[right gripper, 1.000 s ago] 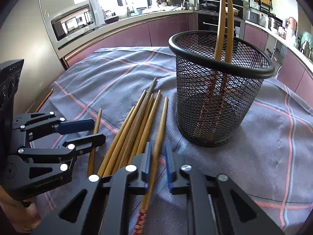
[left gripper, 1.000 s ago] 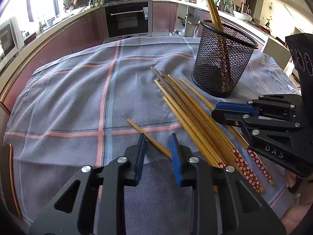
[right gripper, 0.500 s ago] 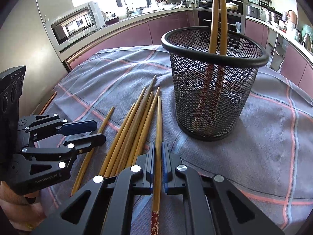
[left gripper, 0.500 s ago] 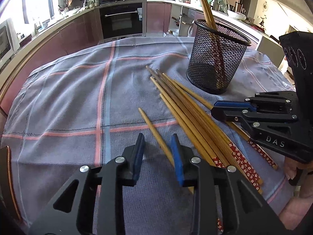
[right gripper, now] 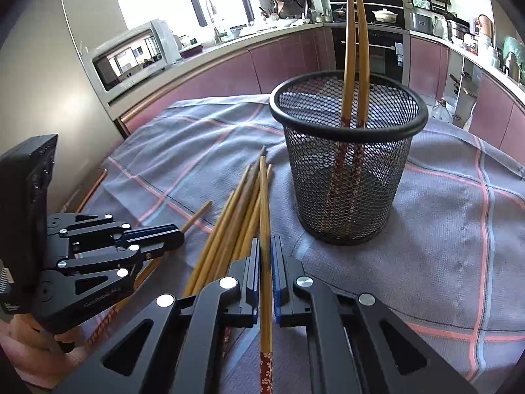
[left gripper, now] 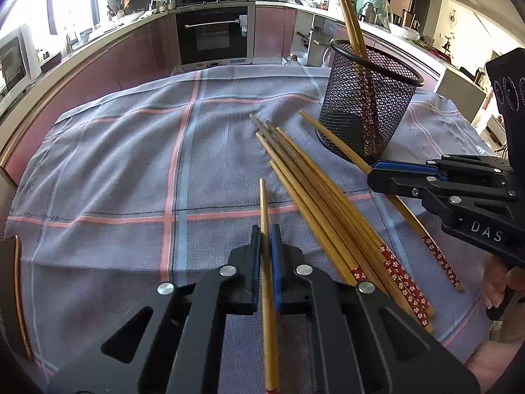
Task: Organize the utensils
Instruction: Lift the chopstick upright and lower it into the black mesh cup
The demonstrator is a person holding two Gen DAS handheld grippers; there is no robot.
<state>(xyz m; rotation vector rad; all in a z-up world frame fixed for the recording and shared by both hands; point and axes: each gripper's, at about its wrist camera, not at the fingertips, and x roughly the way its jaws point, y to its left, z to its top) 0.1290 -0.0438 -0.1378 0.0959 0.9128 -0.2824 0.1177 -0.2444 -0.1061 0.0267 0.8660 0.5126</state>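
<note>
Each gripper pinches one chopstick: the left gripper (left gripper: 265, 229) has just closed on its chopstick (left gripper: 263, 203); the right gripper (right gripper: 265, 239) clamps another chopstick (right gripper: 264, 203), with the mesh holder (right gripper: 347, 164) ahead.

Both wrist cameras are looking steeply down along their own fingers at the cloth-covered tabletop (left gripper: 137, 151) from close in — sharing the mesh basket (left gripper: 367, 111) and loose chopsticks (right gripper: 229, 216), each catching the other gripper; edges seem fisheye-warped.
</note>
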